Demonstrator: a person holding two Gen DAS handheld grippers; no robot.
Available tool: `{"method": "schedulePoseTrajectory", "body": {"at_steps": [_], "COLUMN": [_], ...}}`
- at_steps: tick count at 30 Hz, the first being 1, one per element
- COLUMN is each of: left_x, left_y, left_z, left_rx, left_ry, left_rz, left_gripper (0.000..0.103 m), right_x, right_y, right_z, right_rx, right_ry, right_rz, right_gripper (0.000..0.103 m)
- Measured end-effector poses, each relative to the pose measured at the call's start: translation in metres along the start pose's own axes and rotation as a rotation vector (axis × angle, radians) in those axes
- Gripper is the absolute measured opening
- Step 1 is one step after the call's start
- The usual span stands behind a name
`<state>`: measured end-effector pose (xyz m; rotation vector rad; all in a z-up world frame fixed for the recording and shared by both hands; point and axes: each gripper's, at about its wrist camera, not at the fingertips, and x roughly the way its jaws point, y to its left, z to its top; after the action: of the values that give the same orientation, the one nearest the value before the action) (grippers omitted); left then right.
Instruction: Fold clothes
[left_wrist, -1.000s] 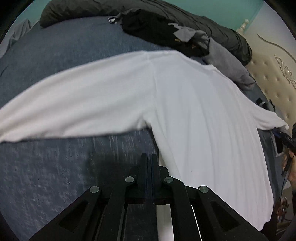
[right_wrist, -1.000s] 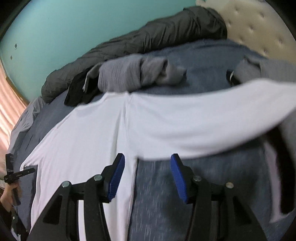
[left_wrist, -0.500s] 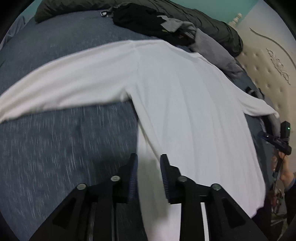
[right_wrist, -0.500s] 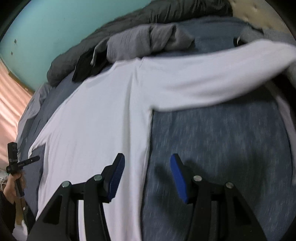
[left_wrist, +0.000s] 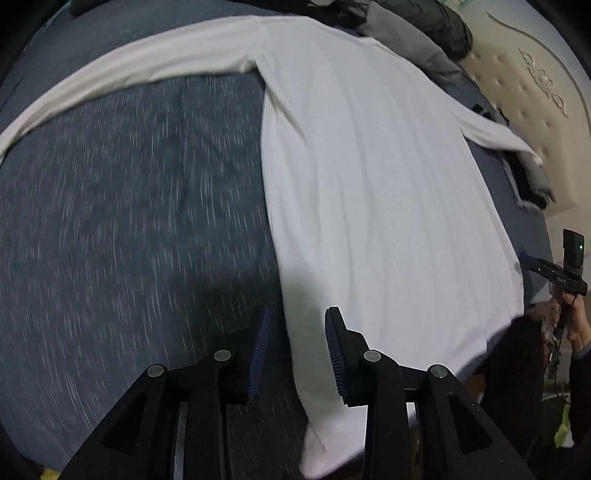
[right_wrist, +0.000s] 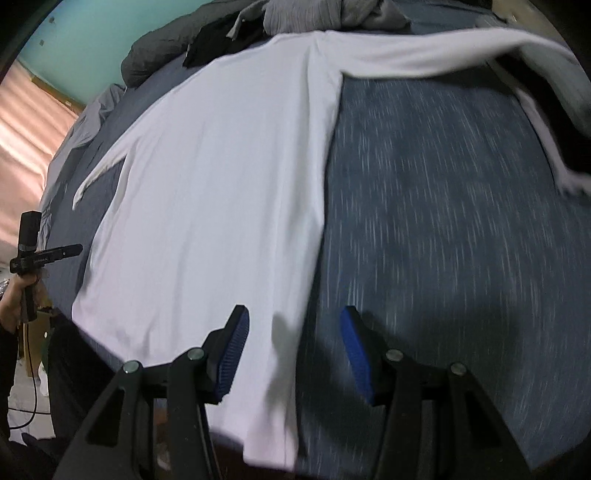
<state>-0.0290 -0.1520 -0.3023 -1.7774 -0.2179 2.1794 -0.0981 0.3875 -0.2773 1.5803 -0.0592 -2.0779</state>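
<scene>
Through the left wrist camera we see our left tongs (left_wrist: 295, 347) parted and empty, straddling the side edge of the white long-sleeved shirt (left_wrist: 376, 192) near its hem. The shirt lies flat on the blue bed (left_wrist: 129, 221), sleeves stretched outward. Beyond the shirt's collar sits a heap of dark clothes (left_wrist: 424, 33).

Through the right wrist camera our right tongs (right_wrist: 291, 347) also stand apart, holding nothing, over the shirt's (right_wrist: 221, 184) opposite side edge near the hem. A grey garment (right_wrist: 314, 14) lies past the collar.
</scene>
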Motion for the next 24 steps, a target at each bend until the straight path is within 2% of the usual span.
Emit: {"method": "schedulePoseTrajectory", "body": {"at_steps": [4,7,9,13,19,21,22,24], "left_x": [-0.001,0.001,0.003,0.005,0.008,0.009,0.009,0.008], "left_y": [-0.009,-0.016,-0.019,-0.021,-0.016,-0.014,-0.013,-0.013], "left_z": [-0.023,-0.037,-0.046,-0.058,-0.071,-0.074,-0.076,-0.078], "left_rx": [0.017,0.03,0.036,0.043,0.035,0.037,0.039,0.049], "left_ry": [0.023,0.047,0.06,0.07,0.082,0.081,0.08,0.075], "left_rz": [0.005,0.009,0.012,0.021,0.008,0.001,-0.001,-0.006], "left_gripper": [0.034,0.034,0.034,0.034,0.034,0.034,0.034,0.026], "right_x": [-0.01,-0.011,-0.01,-0.004,-0.002,-0.002,-0.002,-0.004], "right_y": [0.004,0.007,0.007,0.006,0.006,0.008,0.009,0.012], "right_z": [-0.039,-0.052,-0.058,-0.066,-0.069,-0.069,-0.069,-0.069], "right_rx": [-0.002,-0.01,-0.009,0.002,0.001,-0.01,-0.018,-0.036], "right_ry": [0.029,0.044,0.057,0.085,0.1,0.103,0.104,0.102], "right_rz": [-0.004,-0.007,-0.006,-0.027,-0.023,-0.023,-0.024,-0.02], "right_gripper": [0.052,0.052,0.046,0.044,0.027,0.013,0.009,0.004]}}
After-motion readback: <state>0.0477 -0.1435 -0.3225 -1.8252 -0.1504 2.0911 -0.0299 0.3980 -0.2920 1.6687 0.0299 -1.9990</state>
